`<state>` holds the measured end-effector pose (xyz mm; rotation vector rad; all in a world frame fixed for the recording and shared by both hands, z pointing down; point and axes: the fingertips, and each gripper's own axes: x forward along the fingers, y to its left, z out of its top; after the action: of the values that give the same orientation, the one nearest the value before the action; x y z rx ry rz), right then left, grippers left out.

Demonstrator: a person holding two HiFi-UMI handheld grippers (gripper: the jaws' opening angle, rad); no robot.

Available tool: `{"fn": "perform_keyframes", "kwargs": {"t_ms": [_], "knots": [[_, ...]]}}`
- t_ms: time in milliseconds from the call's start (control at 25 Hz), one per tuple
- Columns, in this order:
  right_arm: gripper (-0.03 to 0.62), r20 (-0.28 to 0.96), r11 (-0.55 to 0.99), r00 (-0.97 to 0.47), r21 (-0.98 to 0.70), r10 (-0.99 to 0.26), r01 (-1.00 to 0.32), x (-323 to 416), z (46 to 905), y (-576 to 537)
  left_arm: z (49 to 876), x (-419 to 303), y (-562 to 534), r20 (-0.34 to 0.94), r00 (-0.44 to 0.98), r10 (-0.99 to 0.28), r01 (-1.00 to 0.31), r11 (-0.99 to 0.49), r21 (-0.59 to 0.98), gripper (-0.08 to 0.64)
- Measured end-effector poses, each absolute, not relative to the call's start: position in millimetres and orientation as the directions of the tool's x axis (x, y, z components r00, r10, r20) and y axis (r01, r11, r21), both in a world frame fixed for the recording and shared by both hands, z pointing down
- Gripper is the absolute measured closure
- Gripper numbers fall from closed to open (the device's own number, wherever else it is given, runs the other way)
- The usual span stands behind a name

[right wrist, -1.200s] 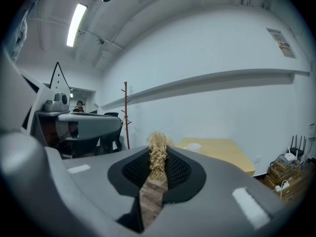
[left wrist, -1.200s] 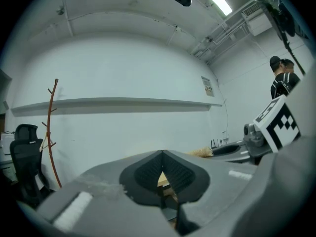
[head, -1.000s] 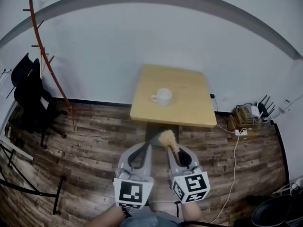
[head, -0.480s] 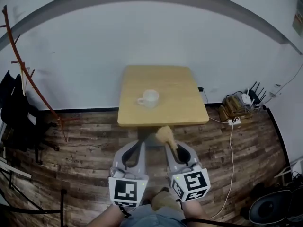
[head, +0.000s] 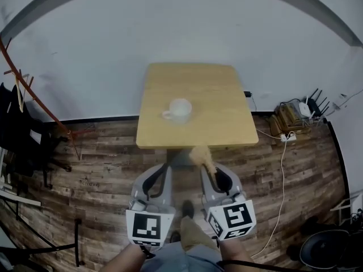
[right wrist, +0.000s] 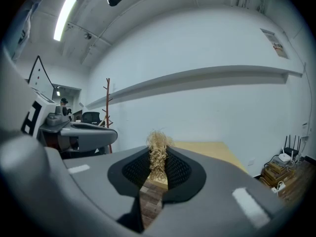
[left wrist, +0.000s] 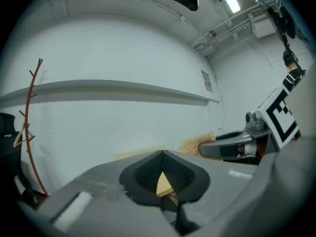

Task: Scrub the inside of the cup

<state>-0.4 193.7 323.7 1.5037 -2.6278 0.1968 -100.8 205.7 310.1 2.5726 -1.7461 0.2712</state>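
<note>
White ceramic cup [head: 180, 109], one item, with a single loop handle turned to the head view's left. It stands upright and mouth up near the middle of a square light-wood table [head: 218, 118], well apart from both grippers. Judged rigid, glazed and therefore slippery, light enough to skate across the tabletop under scrubbing, and liable to chip if knocked. The best hold is probably a pinch across the rim wall or on the handle, leaving the mouth free. Straw-coloured fibrous scrubber [head: 198, 153]: soft and springy by its look, with its tuft projecting forward. The right gripper [head: 209, 168] has its jaws clamped on the scrubber's lower part. The left gripper [head: 165, 168] has its jaws pressed together with nothing between them, so it would have to open before steadying the cup. Both grippers hang over the dark plank floor [head: 102, 174], short of the table's near edge. The table stands against a white wall [head: 181, 27].
</note>
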Motion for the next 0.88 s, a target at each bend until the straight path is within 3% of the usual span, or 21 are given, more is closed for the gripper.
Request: {"fn": "perform_keyframes", "kwargs": {"t_ms": [520, 880], "knots": [[0.529, 0.141, 0.555, -0.563, -0.100, -0.814, -0.826, 17, 320, 76, 301, -80, 101, 0.190, 0.299, -0.935, -0.942, -0.321, -0.096, 0.538], [0.529, 0.095, 0.603, -0.607, -0.070, -0.789, -0.795, 14, 292, 23, 272, -100, 57, 0.133, 0.231, -0.964, -0.953, -0.252, -0.168, 0.538]]}}
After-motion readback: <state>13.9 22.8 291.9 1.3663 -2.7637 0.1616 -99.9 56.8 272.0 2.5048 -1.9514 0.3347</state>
